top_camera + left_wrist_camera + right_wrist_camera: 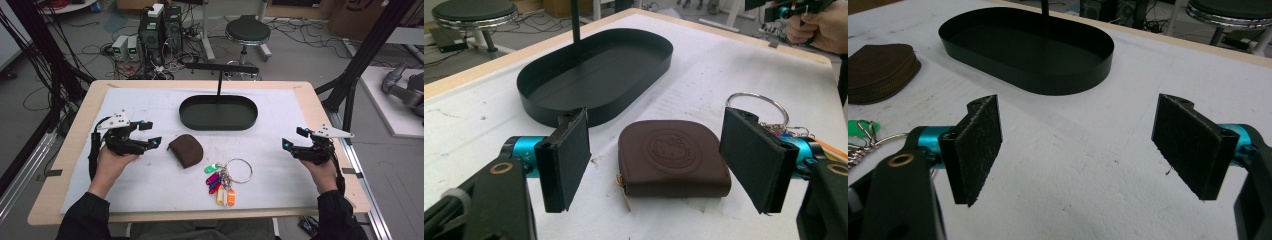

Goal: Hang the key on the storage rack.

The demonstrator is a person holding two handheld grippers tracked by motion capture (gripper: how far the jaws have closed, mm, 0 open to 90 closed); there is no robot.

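Note:
A brown zipped pouch lies on the white mat, just right of my left gripper. In the left gripper view the pouch sits ahead, between the wide-apart jaws of the left gripper, and neither pad touches it. A key ring with coloured tags lies in front of the pouch. My right gripper hovers open over bare mat at the right, and the right gripper view shows nothing between the jaws of that gripper. A black oval tray stands behind, with nothing in it.
A thin black post with a crossbar rises from the tray. The tray wall is close behind the pouch. A round stool and computer boxes stand on the floor beyond the table. Bare mat lies between the keys and the right hand.

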